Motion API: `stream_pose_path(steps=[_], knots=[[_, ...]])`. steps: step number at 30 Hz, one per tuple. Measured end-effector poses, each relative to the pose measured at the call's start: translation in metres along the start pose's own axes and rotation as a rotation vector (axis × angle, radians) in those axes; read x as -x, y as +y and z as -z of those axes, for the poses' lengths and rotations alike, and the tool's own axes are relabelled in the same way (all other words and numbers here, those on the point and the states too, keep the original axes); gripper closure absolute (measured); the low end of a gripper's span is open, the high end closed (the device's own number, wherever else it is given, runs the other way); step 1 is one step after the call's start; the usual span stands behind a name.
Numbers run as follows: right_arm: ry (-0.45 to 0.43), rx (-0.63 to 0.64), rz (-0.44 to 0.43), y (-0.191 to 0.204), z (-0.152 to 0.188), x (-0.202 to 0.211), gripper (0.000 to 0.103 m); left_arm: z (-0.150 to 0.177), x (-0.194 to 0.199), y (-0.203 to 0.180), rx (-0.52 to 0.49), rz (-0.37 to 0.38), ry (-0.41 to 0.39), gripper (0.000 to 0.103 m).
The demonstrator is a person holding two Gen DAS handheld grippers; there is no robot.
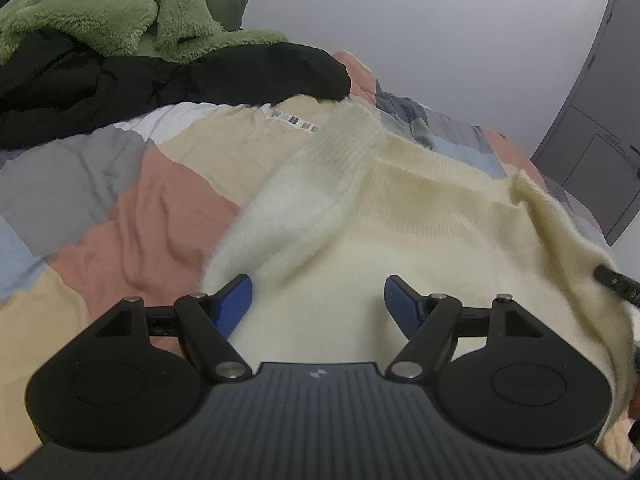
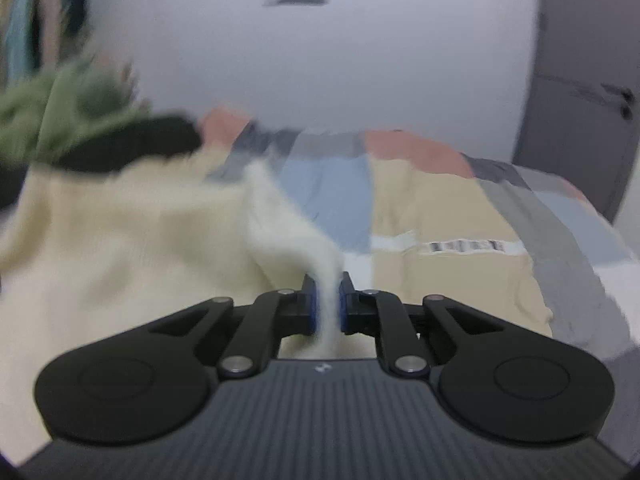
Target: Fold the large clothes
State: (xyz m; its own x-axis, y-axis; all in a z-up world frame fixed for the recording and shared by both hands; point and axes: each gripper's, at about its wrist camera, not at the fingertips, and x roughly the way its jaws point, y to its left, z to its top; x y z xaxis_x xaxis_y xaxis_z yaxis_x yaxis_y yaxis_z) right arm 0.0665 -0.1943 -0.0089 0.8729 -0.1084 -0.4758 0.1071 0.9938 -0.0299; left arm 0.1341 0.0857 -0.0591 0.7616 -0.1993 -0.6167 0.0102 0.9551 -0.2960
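1 cream sweater (image 1: 400,240), 1 green fleece (image 1: 100,8), 1 black garment (image 1: 160,80), 2 grippers.

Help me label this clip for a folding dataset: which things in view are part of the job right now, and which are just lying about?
In the job:
- cream sweater, spread on the bed
- right gripper, shut on a fold of it
- left gripper, open above it

Lying about:
- green fleece
- black garment
- patchwork bedcover underneath
- grey door

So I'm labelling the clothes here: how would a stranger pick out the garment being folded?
Start at the patchwork bedspread. Clothes are piled at its far end, a green fleece over a black garment. Nearer lies the cream sweater, spread out and fuzzy, the only pale knit, one edge pinched in the right gripper.
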Motion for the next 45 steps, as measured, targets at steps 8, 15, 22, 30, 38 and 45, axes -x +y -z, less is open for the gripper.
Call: stream_pose_path(steps=[8,15,22,30,38,45], knots=[[0.116,-0.261,0.084,-0.058,0.009,-0.029,0.092,0.001,0.003,0.001,0.004,0.009,-0.002,0.026],[0.175,-0.371,0.068,-0.072,0.023,-0.045,0.088,0.0,0.006,0.003,0.011,0.015,-0.004,0.026],[0.134,-0.406,-0.009,-0.061,0.022,0.001,0.059,0.004,0.031,-0.004,0.0,0.038,-0.046,0.025],[0.075,-0.488,-0.153,-0.053,0.025,0.07,0.051,0.035,0.085,-0.029,0.027,0.125,-0.065,0.025],[0.127,-0.62,-0.312,-0.029,0.045,0.101,0.051,0.08,0.113,-0.055,0.136,0.246,0.006,0.024],[0.279,-0.78,-0.394,-0.008,0.077,0.097,0.052,0.112,0.094,-0.04,0.409,0.294,0.137,0.019]])
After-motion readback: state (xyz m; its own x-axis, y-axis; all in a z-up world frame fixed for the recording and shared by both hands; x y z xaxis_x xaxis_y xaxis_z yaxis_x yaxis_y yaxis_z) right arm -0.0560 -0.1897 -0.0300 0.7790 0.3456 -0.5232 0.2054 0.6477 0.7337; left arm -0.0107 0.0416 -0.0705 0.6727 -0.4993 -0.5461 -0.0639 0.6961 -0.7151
